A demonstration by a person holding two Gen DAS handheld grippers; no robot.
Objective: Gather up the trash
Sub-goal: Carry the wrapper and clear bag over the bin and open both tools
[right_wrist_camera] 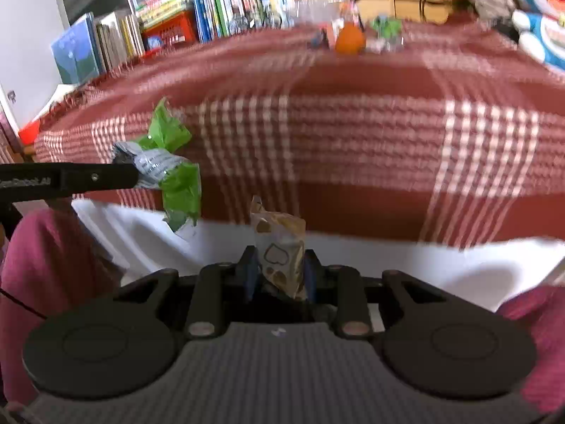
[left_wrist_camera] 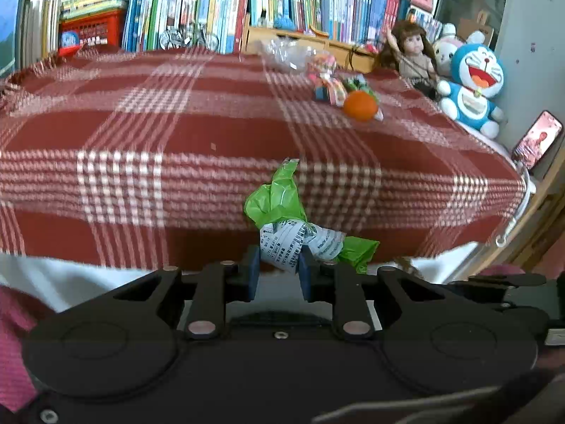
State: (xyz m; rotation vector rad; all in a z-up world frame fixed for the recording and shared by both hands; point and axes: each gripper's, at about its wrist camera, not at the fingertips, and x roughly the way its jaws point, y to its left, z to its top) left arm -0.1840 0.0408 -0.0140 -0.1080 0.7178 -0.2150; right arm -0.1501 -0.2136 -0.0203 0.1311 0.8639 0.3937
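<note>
**Two wrappers being gripped over the checked blanket**

Left wrist view: the left gripper [left_wrist_camera: 279,265] is being held nearly closed, its blue pads [left_wrist_camera: 253,271] pressing on a crumpled green wrapper [left_wrist_camera: 282,212] with a white printed band. The wrapper is sticking up and out from between the pads, in front of the near edge of the red checked blanket [left_wrist_camera: 141,134]. A white sheet [left_wrist_camera: 63,275] is showing below that edge. At the far side of the blanket an orange ball [left_wrist_camera: 360,105] is lying beside small colourful items and a clear plastic bag [left_wrist_camera: 289,53]. A doll [left_wrist_camera: 413,53] and a blue plush [left_wrist_camera: 473,81] are being propped at the right edge, with books [left_wrist_camera: 212,3] lined up behind. A phone [left_wrist_camera: 538,139] is leaning at the far right.

Right wrist view: the right gripper [right_wrist_camera: 279,272] is being held partly closed on a tan snack wrapper [right_wrist_camera: 280,254], which is standing upright between the pads, over the white sheet [right_wrist_camera: 423,265] just below the blanket's [right_wrist_camera: 353,134] edge. To the left, the left gripper's finger [right_wrist_camera: 91,176] is being seen side-on with the green wrapper [right_wrist_camera: 169,162] clamped at its tip. Pink sleeves [right_wrist_camera: 53,265] are showing at both sides. The orange ball [right_wrist_camera: 349,39] is lying far back; the picture is blurred.
</note>
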